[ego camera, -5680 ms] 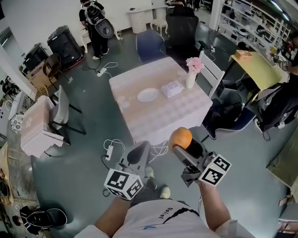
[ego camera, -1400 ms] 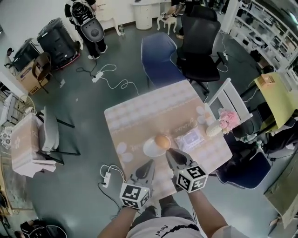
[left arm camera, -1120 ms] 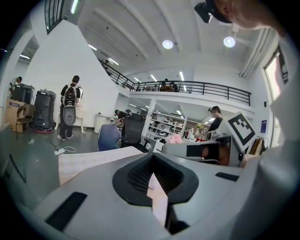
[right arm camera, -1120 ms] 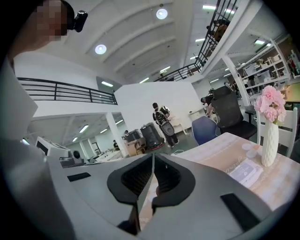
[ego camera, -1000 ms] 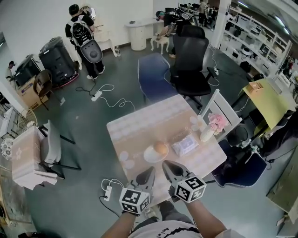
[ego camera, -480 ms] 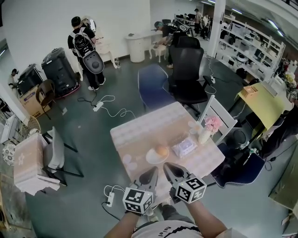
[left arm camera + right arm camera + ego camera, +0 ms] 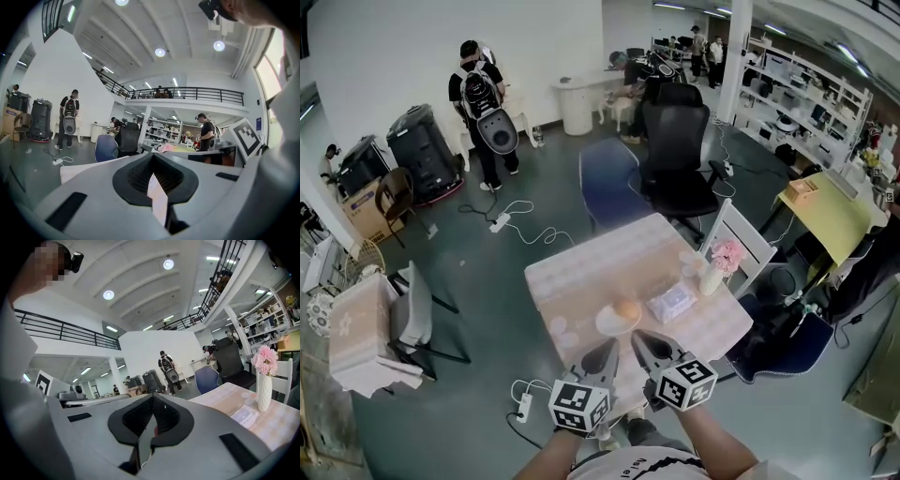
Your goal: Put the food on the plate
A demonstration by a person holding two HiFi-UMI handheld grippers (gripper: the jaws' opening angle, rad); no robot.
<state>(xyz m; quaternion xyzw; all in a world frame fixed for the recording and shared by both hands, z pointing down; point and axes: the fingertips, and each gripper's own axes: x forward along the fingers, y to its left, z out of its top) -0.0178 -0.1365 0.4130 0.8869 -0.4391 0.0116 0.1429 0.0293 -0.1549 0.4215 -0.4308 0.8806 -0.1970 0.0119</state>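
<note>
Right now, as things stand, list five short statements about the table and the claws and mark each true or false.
1. The orange lies on the white plate. True.
2. The right claw grips the orange. False: its jaws are shut on nothing.
3. The vase of pink flowers stands on the table. True.
4. The left claw is wide open. False: its jaws are together, empty.
5. The flat packet lies on the plate. False: it lies beside it.

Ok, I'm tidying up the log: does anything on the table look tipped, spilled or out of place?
Nothing stands out. The orange sits on the plate, the flower vase stands upright, and the packet lies flat beside the plate.
</note>
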